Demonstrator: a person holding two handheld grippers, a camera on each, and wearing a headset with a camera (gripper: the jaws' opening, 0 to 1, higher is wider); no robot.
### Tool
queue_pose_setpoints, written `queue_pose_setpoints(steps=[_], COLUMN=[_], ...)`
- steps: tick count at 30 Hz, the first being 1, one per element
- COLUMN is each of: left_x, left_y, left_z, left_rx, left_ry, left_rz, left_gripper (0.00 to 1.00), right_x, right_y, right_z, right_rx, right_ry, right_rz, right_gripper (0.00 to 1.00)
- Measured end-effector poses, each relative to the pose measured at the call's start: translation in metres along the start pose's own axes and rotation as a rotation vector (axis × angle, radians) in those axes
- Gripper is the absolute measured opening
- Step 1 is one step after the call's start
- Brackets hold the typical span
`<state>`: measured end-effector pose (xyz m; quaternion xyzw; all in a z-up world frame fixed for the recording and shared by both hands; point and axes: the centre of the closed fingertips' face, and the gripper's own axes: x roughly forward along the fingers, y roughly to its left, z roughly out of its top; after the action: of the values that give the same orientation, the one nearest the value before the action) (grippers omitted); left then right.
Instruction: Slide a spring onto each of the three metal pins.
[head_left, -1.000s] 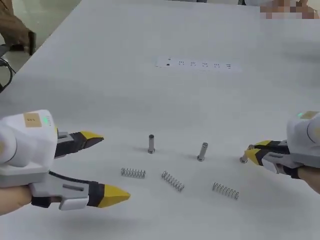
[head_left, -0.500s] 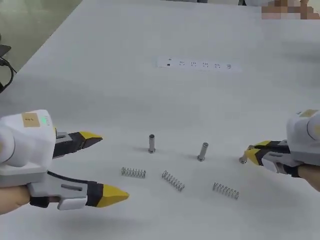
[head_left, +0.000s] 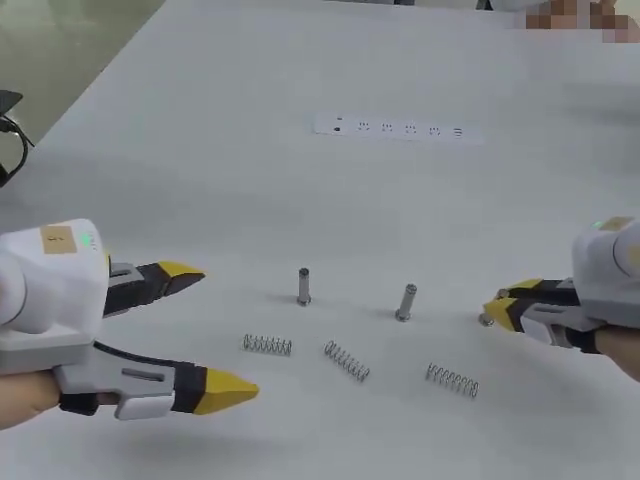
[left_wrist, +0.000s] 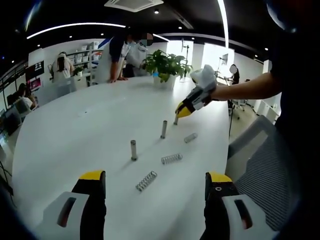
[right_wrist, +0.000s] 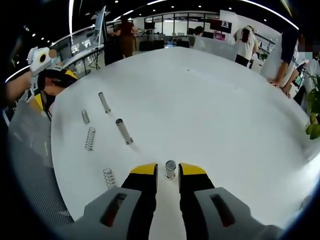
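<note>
Three short metal pins stand upright in a row on the white table: one (head_left: 303, 286) at left, one (head_left: 405, 302) in the middle, one (head_left: 487, 318) at right. In front of them lie three springs (head_left: 266, 345) (head_left: 346, 362) (head_left: 451, 381). My right gripper (head_left: 503, 303) reaches in from the right. Its jaws are drawn in narrow on either side of the right pin (right_wrist: 170, 170). My left gripper (head_left: 215, 330) hovers at the left, wide open and holding nothing, a little short of the left spring (left_wrist: 146, 181).
A white power strip (head_left: 390, 128) lies flat farther back on the table. A potted plant (left_wrist: 167, 65) stands at the far edge, and people stand around it. The table's near edge runs just below the springs.
</note>
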<state>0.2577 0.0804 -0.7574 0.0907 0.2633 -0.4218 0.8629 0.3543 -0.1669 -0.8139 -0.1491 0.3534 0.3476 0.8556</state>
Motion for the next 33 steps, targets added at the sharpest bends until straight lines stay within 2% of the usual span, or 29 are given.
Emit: queue_pose_setpoints(steps=[4, 18, 29, 33], left_x=[-0.0004, -0.0010, 0.0013, 0.0021], left_y=[0.0005, 0.0029, 0.0029, 0.0030], left_z=[0.0009, 0.0015, 0.0038, 0.0039], left_rx=[0.000, -0.006, -0.012, -0.012], left_ry=[-0.002, -0.008, -0.020, -0.019], left_rz=[0.002, 0.008, 0.008, 0.005], left_gripper=[0.78, 0.79, 0.80, 0.80], right_x=[-0.0004, -0.0004, -0.0077, -0.0094], right_y=[-0.0002, -0.0022, 0.0009, 0.0029], right_z=[-0.0004, -0.0002, 0.0022, 0.0029], right_rx=[-0.002, -0.012, -0.004, -0.007], right_ry=[0.001, -0.014, -0.030, -0.032], right_rz=[0.000, -0.009, 0.013, 0.020], right_gripper=[0.20, 0.46, 0.48, 0.52])
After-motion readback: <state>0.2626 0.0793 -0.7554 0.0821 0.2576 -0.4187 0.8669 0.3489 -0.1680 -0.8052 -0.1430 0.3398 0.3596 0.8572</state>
